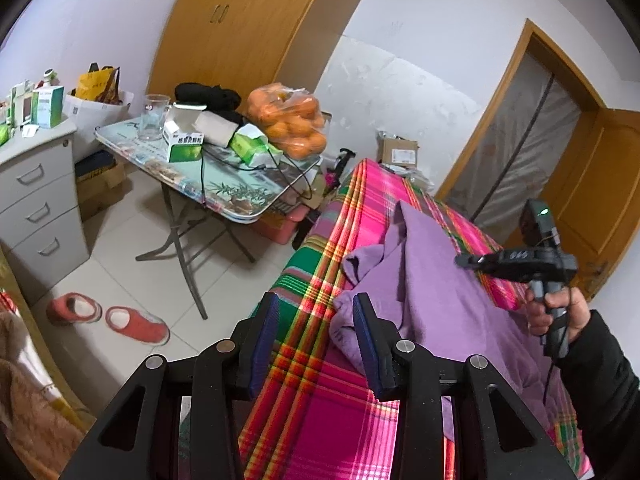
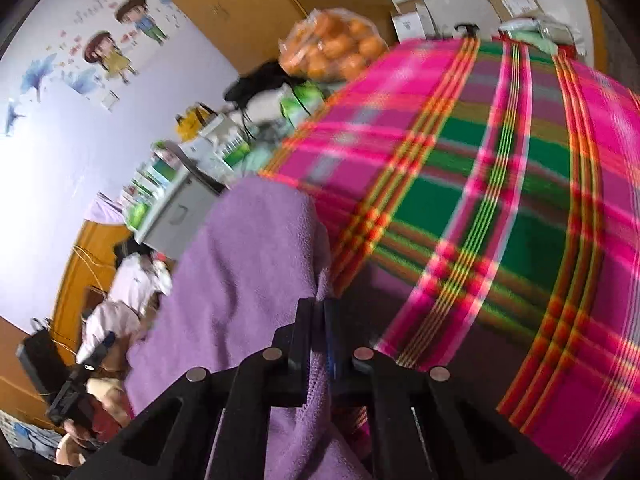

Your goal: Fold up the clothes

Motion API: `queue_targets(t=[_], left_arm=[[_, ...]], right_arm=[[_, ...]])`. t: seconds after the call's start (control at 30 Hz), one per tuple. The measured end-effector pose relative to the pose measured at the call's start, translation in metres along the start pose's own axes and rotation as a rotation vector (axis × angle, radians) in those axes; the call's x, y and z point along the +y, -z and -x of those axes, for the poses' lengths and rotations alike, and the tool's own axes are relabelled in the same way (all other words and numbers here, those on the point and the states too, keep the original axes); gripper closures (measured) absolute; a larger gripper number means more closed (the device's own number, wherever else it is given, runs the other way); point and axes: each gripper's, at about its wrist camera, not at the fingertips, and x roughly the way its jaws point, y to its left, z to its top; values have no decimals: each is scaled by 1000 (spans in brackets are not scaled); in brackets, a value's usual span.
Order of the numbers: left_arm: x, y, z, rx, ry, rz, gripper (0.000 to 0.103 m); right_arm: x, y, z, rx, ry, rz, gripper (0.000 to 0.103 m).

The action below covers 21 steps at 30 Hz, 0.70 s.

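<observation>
Right gripper (image 2: 319,312) pinched shut on an edge of the purple garment (image 1: 440,292) lying on the plaid bed cover (image 1: 320,400), left gripper (image 1: 316,320) half open, empty beside a bunched corner; thin bite may slip mid-fold.

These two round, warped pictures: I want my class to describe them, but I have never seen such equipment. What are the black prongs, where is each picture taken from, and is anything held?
A person holds a hand-held two-finger gripper in each hand; each carries a wide-angle camera looking along its fingers. The left camera shows the left gripper open over a plaid bedcover, its jaws holding nothing, beside a purple garment. It also shows the person's hand carrying the right gripper. The right camera, blurred, shows the right gripper shut on the purple garment. A cluttered folding table stands nearby.
</observation>
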Motion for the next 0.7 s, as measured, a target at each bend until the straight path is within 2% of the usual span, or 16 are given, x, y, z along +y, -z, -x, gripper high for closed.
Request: queue_targets(t=[0.1,0.23,0.43,0.53,0.6,0.7], left_arm=[[-4,1,-5,10,5,-4,63],[-9,2,-10,22,12,-12,63],[-16,0,-14,25,13,-23,63],[-19,-2,-18,29,15,-26,63],[-21,-2,-22,36,16,-28,63],[-22,-1,-27,50,12,-24,63]], right_arm=[[-1,-4,22,-60,-30,-5,97],[-3,-9,53,-159,-29,-12,97],[-30,-16,116,-331,54,-96,97],[-49,-17,160,-461,182,-151,97],[-66,-12,194,-565,312,-199,97],[-100,2,234,-670,514,-346,96]])
